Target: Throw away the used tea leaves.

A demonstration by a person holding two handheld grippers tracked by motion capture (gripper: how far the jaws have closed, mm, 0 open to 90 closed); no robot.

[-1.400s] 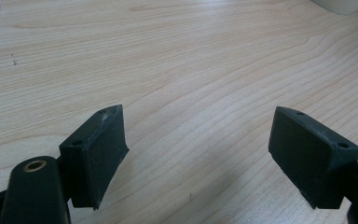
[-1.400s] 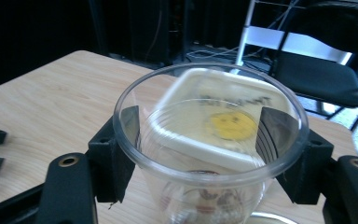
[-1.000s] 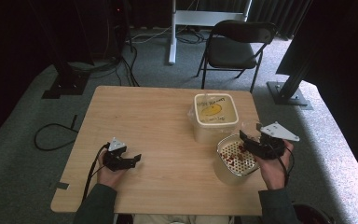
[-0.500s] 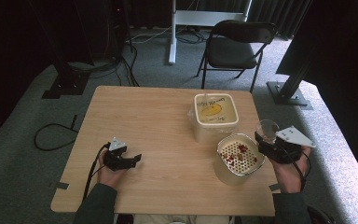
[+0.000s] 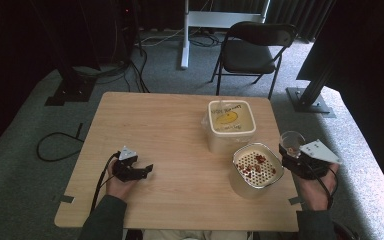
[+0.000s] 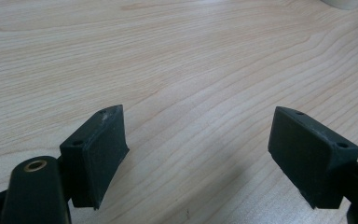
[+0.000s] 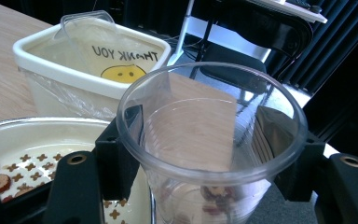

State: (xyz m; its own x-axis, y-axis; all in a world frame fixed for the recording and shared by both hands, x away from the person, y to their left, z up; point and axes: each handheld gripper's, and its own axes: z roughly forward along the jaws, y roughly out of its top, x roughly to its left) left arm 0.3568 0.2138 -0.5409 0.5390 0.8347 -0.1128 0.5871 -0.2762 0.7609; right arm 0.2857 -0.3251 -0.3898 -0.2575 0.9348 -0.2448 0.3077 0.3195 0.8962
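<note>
Pale wooden desk (image 5: 170,125): right hand-held gripper (image 5: 296,156) clamps a clear cup (image 7: 209,140), few red pieces left inside, beside the strainer bowl (image 5: 256,168); pouring looks mostly done. Left hand-held gripper (image 6: 205,154) rests agape, empty.

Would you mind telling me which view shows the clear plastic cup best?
The right gripper view: the cup is close up, clamped between the jaws, with reddish pieces at its bottom. The high view shows it small, beside the strainer bowl.

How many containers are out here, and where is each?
3: a lined square tub at the table's far side, a perforated bowl nearer the person, and a clear cup clamped in the right gripper.
</note>
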